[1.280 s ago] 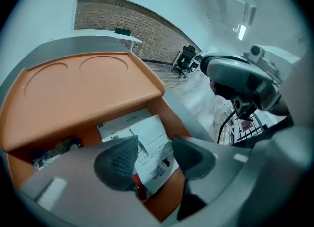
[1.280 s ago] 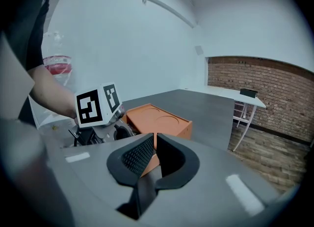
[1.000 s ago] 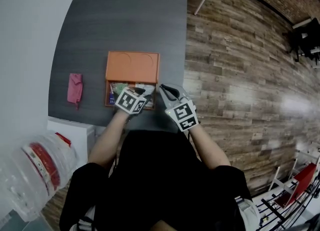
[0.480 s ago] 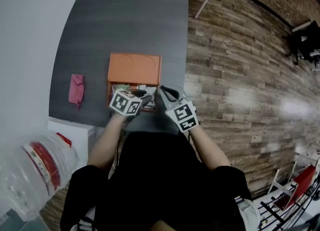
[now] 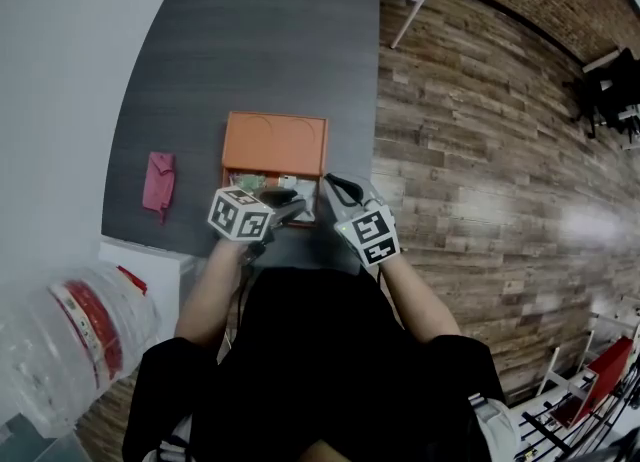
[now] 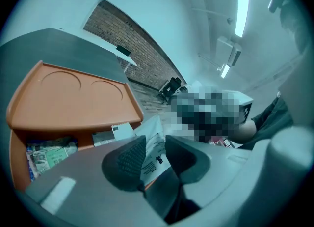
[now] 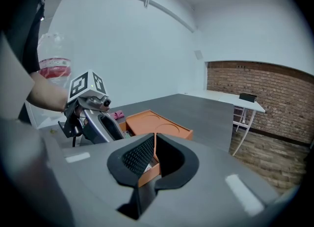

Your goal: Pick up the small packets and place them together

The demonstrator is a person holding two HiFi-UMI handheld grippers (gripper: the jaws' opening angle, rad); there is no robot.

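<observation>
An orange box point(image 5: 275, 142) with a raised lid sits on the dark table, with small packets point(image 5: 258, 183) in its open part. In the left gripper view a green packet point(image 6: 49, 155) and a white one point(image 6: 114, 132) lie inside the box point(image 6: 73, 100). My left gripper point(image 6: 157, 148) hovers over the box's near edge point(image 5: 285, 212). Its jaws have just been closing and now pinch a white printed packet point(image 6: 153, 135) that stands up between the pads. My right gripper point(image 7: 153, 147) is shut on the box's thin orange wall point(image 7: 149, 169) at the right near corner point(image 5: 333, 188).
A pink cloth point(image 5: 158, 180) lies on the table left of the box. A white block point(image 5: 150, 260) and a clear plastic jar with a red label point(image 5: 70, 335) stand at the near left. The table's right edge point(image 5: 376, 150) drops to a wooden floor.
My left gripper has lifted up and back from the box's open part, carrying the white packet. The right gripper has stayed at the box's corner.
</observation>
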